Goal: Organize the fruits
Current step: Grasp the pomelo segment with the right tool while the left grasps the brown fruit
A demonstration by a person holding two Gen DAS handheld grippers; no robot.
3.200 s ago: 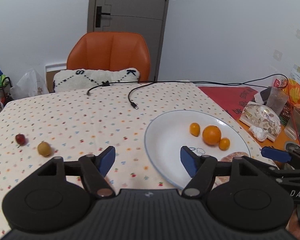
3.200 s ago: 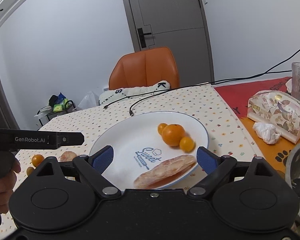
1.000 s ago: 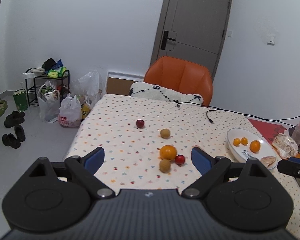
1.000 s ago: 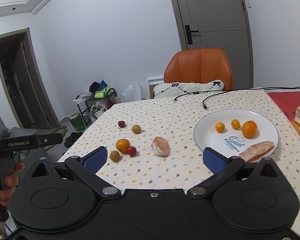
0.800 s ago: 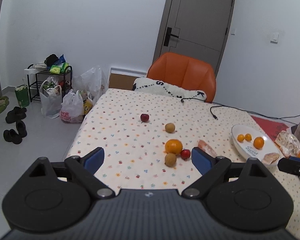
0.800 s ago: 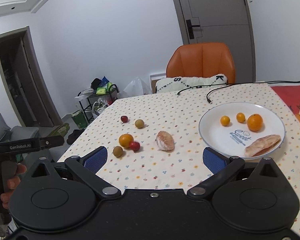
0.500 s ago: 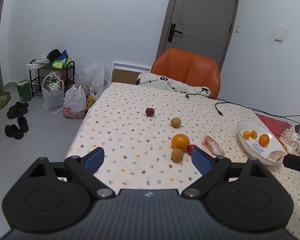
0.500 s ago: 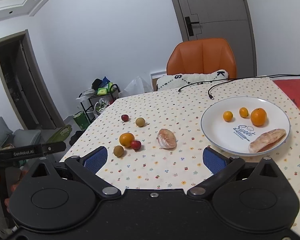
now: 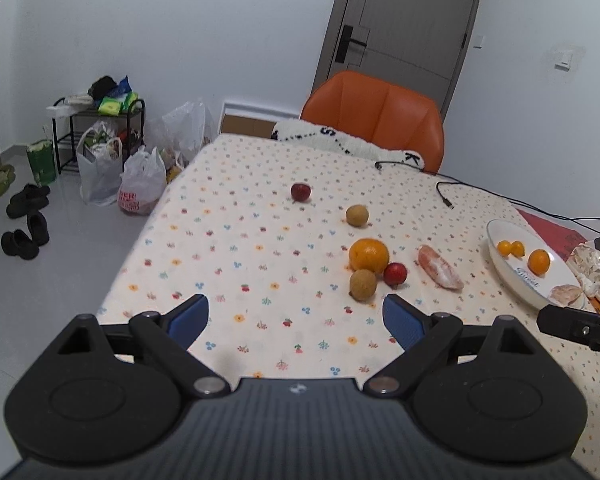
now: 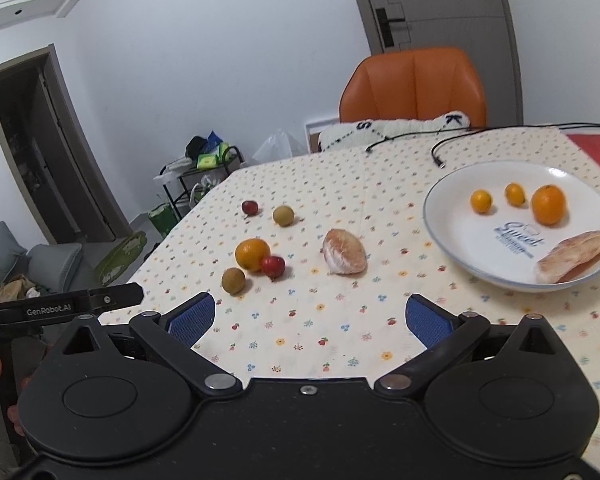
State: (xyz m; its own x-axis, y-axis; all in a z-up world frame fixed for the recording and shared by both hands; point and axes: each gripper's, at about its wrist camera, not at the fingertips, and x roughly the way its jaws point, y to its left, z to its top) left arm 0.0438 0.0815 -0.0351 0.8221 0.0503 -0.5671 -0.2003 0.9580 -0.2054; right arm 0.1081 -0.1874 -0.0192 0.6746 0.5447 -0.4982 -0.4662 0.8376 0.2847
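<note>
Since three seconds ago both cameras have been pulling back from the plate, so the whole flowered table is now showing.

Left wrist view: I am holding the left gripper [image 9: 295, 318] above the near table edge, jaws spread wide, gripping nothing. Just beyond its right finger a cluster is sitting: a large orange [image 9: 369, 255], a brown fruit [image 9: 363, 285] touching its near side, a red fruit [image 9: 395, 273] just right of them. A peeled citrus piece [image 9: 439, 267] is lying further right. Farther back, a second brown fruit [image 9: 357, 215] and a second red fruit [image 9: 301, 192] are resting apart. The white plate [image 9: 512, 276] is sitting at the far right, carrying three small oranges and a peeled segment.

Right wrist view: I am holding the right gripper [image 10: 310, 318] wide open too, empty, over the near cloth. The cluster is lying left of centre, the peeled piece in the middle, the plate at right. An orange chair [image 10: 414, 86] is standing behind the table.
</note>
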